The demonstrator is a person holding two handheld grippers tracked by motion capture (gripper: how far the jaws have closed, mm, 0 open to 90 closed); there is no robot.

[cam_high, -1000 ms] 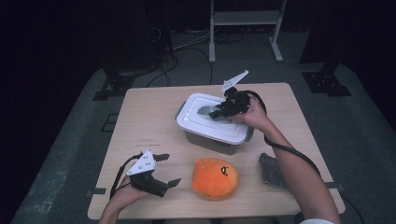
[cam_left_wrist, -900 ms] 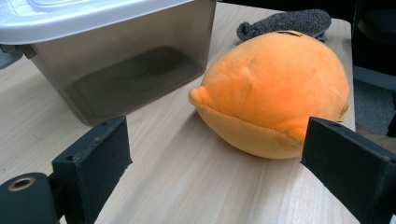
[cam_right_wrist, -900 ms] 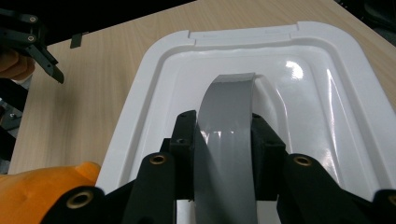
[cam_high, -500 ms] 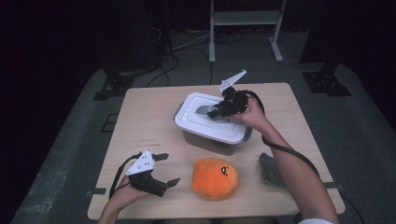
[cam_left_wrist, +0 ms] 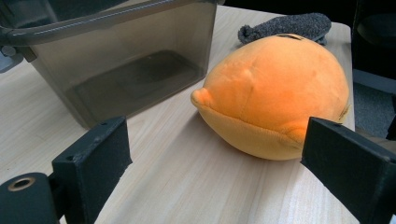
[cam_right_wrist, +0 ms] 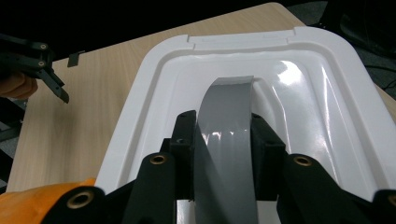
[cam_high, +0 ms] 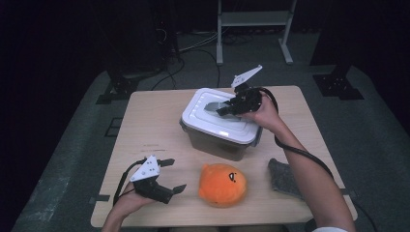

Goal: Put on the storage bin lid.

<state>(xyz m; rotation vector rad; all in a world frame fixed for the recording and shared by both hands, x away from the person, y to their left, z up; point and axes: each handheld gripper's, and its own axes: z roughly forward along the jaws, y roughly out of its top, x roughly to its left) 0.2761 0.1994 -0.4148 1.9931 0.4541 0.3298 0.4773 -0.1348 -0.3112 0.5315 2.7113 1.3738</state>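
A dark translucent bin (cam_high: 217, 145) stands mid-table under a white lid (cam_high: 217, 123) with a grey strap handle (cam_high: 212, 105). My right gripper (cam_high: 220, 110) reaches in from the right and is shut on that handle (cam_right_wrist: 229, 121), its jaws pressing both sides at the lid's (cam_right_wrist: 327, 93) centre. An orange plush toy (cam_high: 222, 183) lies in front of the bin. Left of the plush, near the table's front edge, my left gripper (cam_high: 178, 175) stands open and empty. In its own view the plush (cam_left_wrist: 275, 98) sits just beyond the jaws, beside the bin wall (cam_left_wrist: 126, 70).
A grey cloth (cam_high: 285, 176) lies on the table right of the plush, under the right forearm, and shows behind the plush (cam_left_wrist: 285, 25) in the left gripper view. Bare wood stretches left of the bin. A metal stand and cables sit on the floor beyond the table.
The right gripper, shut on the handle, has shifted slightly left and the lid has moved a little with it. The left gripper and the plush have stayed put.
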